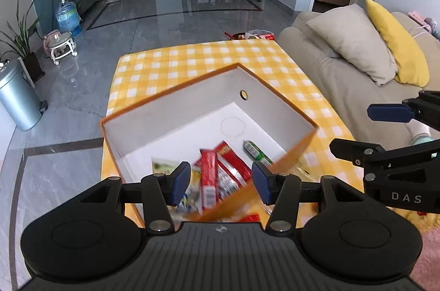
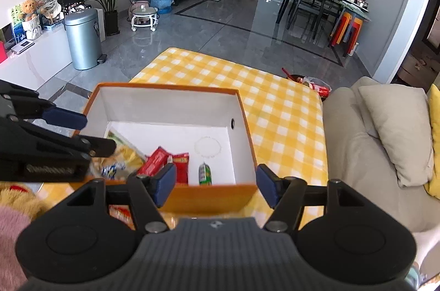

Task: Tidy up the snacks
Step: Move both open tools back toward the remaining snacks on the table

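Observation:
An orange box with white inner walls [image 1: 192,103] [image 2: 165,106] stands on the yellow checked tablecloth [image 1: 192,57] [image 2: 275,103]. On its floor lie red snack packets [image 1: 209,175] [image 2: 156,161], a green packet [image 1: 257,152] [image 2: 205,174] and a yellow bag [image 2: 129,156]. My left gripper [image 1: 220,182] [image 2: 85,132] hovers open over the box's near corner with nothing pressed between its pads. My right gripper [image 2: 215,185] [image 1: 371,130] is open above the near wall and holds nothing. Another red and yellow packet [image 2: 121,215] lies on the cloth outside the box, partly hidden by the right gripper.
A beige sofa [image 2: 357,139] with grey and yellow cushions runs along the table's right side. A dark bowl of wrappers [image 2: 313,86] sits past the far table corner. A metal bin [image 2: 84,40] stands on the floor to the left. Something fuzzy and pink [image 2: 11,225] is at bottom left.

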A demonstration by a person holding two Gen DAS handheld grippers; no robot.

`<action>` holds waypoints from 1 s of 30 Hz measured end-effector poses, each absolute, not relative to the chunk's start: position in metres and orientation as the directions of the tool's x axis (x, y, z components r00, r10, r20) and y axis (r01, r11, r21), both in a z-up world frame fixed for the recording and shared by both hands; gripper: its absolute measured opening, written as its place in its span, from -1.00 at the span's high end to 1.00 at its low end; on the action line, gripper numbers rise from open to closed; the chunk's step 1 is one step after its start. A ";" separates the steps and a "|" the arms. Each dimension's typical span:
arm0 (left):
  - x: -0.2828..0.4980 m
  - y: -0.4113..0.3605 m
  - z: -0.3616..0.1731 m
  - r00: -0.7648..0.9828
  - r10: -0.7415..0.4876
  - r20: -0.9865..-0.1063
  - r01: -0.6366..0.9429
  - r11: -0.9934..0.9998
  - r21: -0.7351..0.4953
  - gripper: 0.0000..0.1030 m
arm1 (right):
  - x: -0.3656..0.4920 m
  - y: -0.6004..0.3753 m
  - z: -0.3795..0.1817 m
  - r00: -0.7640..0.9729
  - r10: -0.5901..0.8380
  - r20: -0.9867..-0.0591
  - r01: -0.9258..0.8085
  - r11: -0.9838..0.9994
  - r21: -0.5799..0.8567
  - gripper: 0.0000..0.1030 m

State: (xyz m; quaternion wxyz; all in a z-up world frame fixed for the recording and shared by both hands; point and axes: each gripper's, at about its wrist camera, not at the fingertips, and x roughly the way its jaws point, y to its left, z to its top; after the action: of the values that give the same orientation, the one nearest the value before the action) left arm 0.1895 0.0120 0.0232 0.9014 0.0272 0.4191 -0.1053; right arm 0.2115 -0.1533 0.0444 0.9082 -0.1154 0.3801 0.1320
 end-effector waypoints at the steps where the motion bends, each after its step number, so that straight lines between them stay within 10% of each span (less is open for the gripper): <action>1: 0.184 0.011 0.022 0.626 -0.169 -0.762 0.213 0.976 -0.042 -0.18 | 0.204 -0.157 0.043 0.680 0.148 -0.718 -0.320 0.941 -0.109 -0.27; 30: 0.125 0.006 -0.103 0.307 -0.057 -0.950 0.010 0.998 -0.057 -0.44 | 0.126 -0.192 -0.104 0.560 0.101 -0.823 -0.137 0.990 0.028 -0.45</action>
State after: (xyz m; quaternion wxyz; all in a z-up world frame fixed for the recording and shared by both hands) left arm 0.1253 0.0061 -0.1028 0.8080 -0.0202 0.5884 -0.0208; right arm 0.1256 -0.1919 -0.1040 0.8829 -0.0195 0.4643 0.0673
